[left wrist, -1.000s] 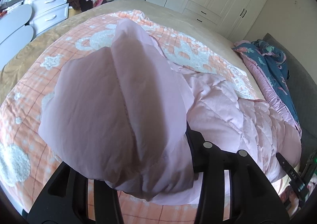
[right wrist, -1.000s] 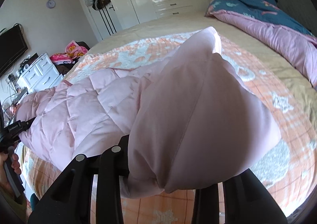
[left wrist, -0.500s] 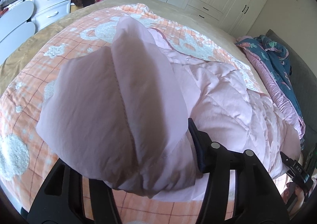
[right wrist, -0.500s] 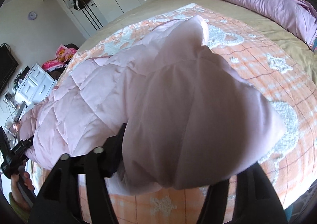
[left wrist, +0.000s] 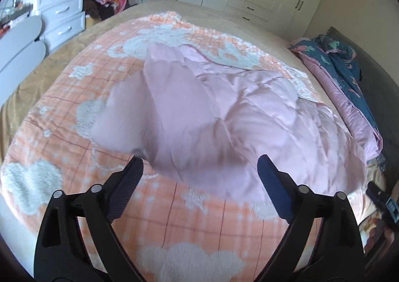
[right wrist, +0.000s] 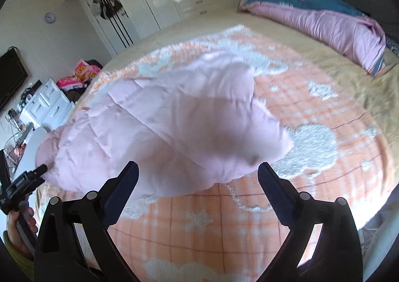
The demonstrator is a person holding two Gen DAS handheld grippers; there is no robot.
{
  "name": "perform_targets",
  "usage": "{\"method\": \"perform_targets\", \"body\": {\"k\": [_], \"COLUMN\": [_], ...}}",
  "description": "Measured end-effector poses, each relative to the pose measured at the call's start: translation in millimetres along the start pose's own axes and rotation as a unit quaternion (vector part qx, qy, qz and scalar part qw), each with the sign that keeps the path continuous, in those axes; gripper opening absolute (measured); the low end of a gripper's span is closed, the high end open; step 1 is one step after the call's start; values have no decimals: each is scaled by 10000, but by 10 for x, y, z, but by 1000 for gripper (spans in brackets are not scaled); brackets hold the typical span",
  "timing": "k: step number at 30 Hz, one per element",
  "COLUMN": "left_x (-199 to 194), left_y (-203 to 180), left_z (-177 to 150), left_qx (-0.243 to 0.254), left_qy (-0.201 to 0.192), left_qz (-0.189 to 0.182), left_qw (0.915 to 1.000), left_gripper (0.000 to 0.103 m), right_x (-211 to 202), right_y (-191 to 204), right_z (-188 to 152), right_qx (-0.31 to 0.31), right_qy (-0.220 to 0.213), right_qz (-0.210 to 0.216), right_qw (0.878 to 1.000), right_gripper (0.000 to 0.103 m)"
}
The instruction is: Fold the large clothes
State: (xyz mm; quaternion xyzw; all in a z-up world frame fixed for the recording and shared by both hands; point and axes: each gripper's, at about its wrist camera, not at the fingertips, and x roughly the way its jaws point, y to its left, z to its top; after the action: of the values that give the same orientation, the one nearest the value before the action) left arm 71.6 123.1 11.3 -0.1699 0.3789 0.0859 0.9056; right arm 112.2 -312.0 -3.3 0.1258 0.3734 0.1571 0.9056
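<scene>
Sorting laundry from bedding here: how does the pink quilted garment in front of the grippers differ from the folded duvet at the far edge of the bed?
The pink quilted garment is plain pale pink; the folded duvet is pink with a dark teal patterned side. The garment lies on the orange checked blanket; the duvet lies on the tan bedcover. Both look padded.

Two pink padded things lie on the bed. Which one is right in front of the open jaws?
The pale pink quilted jacket on the orange blanket; the other, a pink-and-teal duvet, lies at the bed's far edge.

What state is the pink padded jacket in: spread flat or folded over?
Folded over: the pink padded jacket lies doubled in a puffy heap on the orange blanket, free of both open claws.
</scene>
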Motion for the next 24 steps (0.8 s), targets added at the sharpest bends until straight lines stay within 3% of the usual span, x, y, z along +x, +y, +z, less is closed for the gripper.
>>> {"method": "perform_targets", "body": {"k": [6,14,24], "left_x": [-441,-777,-941], "left_y": [-191,-402,-523], "left_z": [-53,-246,-725], "left_qx": [289,466,599], "left_qy": [-414,-719,-728], "left_qz": [-98,-186,-398], "left_qw": [9987,9961,9948], "left_gripper": [94,94,94], "right_x": [-440,-854,-1094], "right_y": [175,450,707], "right_z": [-35,-195,-553], "right_qx": [-312,-871,-1445], "right_qy": [-469,-837,-962], "right_qz": [77,197,148], "right_qw": [9984,9925,9847], "right_gripper": [99,99,99]}}
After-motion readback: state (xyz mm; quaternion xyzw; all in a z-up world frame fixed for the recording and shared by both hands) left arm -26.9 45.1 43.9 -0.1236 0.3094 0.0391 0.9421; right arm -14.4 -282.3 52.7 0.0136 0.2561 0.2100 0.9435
